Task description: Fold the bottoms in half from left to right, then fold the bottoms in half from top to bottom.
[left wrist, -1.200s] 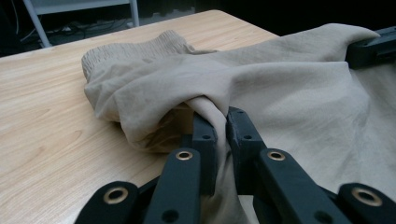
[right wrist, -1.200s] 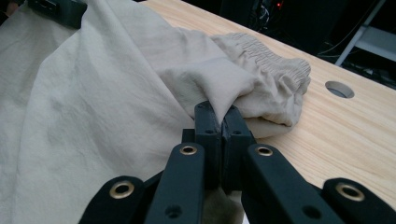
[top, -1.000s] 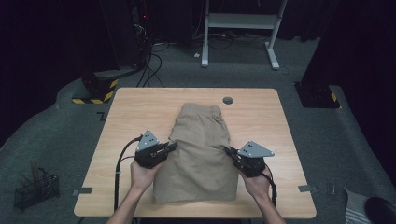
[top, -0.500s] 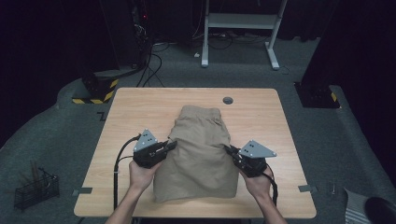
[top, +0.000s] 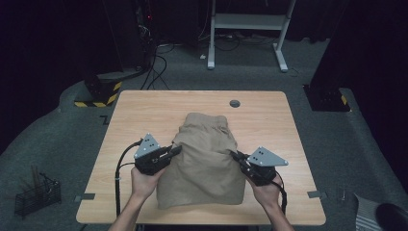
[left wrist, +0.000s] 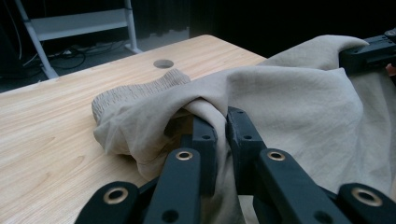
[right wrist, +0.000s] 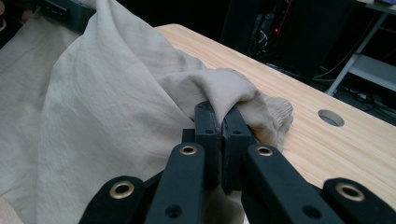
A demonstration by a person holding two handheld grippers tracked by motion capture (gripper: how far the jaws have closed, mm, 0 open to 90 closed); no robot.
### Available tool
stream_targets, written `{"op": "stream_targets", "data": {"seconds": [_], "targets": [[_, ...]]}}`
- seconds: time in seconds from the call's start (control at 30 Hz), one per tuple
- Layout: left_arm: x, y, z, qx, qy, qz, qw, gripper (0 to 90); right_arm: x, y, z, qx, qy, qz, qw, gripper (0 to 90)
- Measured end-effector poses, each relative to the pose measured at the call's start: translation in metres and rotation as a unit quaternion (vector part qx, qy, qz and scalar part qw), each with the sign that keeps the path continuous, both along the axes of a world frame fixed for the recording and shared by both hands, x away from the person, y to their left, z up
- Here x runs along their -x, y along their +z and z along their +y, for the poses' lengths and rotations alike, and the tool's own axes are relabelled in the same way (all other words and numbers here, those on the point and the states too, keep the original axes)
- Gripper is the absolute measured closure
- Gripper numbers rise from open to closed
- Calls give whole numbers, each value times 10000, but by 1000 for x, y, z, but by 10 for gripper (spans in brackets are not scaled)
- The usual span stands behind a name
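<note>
High view: a beige cloth (top: 204, 163) lies in the middle of a wooden bench (top: 144, 110), its ribbed waistband end toward the far edge. The left gripper (top: 174, 151) pinches the cloth's left edge and the right gripper (top: 235, 155) its right edge; both jaws are closed tight on raised folds of fabric. A round hole (top: 235, 103) sits in the bench beyond the cloth, clear of it. On the floor stand a wire basket (top: 36, 195), a white frame (top: 248, 21) and trailing cables (top: 161, 62).
</note>
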State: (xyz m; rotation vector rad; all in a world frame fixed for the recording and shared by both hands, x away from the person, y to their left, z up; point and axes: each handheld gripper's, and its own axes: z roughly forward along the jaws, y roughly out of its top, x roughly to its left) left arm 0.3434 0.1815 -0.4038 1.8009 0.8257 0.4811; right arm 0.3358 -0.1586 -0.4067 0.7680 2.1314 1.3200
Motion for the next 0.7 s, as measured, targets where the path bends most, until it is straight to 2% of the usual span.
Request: {"op": "stream_targets", "data": {"seconds": [0.7], "targets": [[9,9,-3,-2,-80,-77,9999,829,13,6,-1,-16,114,-77,9999,880]]}}
